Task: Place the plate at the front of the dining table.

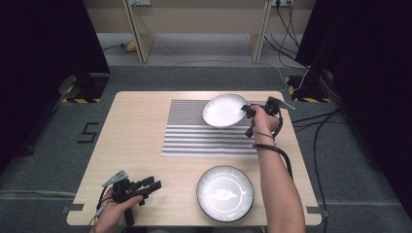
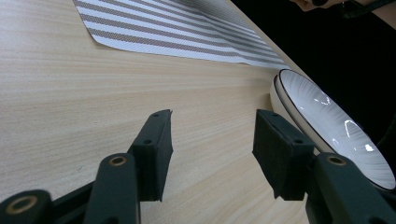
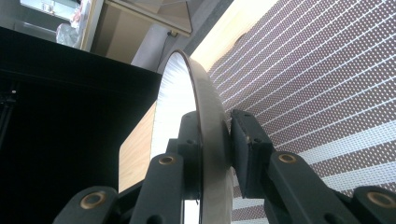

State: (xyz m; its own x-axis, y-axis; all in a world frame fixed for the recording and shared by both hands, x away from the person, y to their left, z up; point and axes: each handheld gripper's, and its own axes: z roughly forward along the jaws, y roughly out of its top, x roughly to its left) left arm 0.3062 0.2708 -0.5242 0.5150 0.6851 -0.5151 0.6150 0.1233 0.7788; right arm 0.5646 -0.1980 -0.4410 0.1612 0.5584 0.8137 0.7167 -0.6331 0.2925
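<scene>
A white plate (image 1: 224,110) is at the far right corner of the striped mat (image 1: 194,136). My right gripper (image 1: 247,110) is shut on its right rim. In the right gripper view the plate's edge (image 3: 205,102) runs between the two jaws of that gripper (image 3: 215,135), one pad on the white inside and one on the grey underside. Whether the plate rests on the mat or hangs just above it I cannot tell. My left gripper (image 1: 154,185) lies on the table near the front left, open, with nothing in it (image 2: 212,140).
A second plate with a dark rim (image 1: 225,192) sits on the bare wood near the front edge, just right of the left gripper; its rim (image 2: 336,126) lies close to that gripper's right jaw. The mat (image 2: 177,28) covers the table's middle.
</scene>
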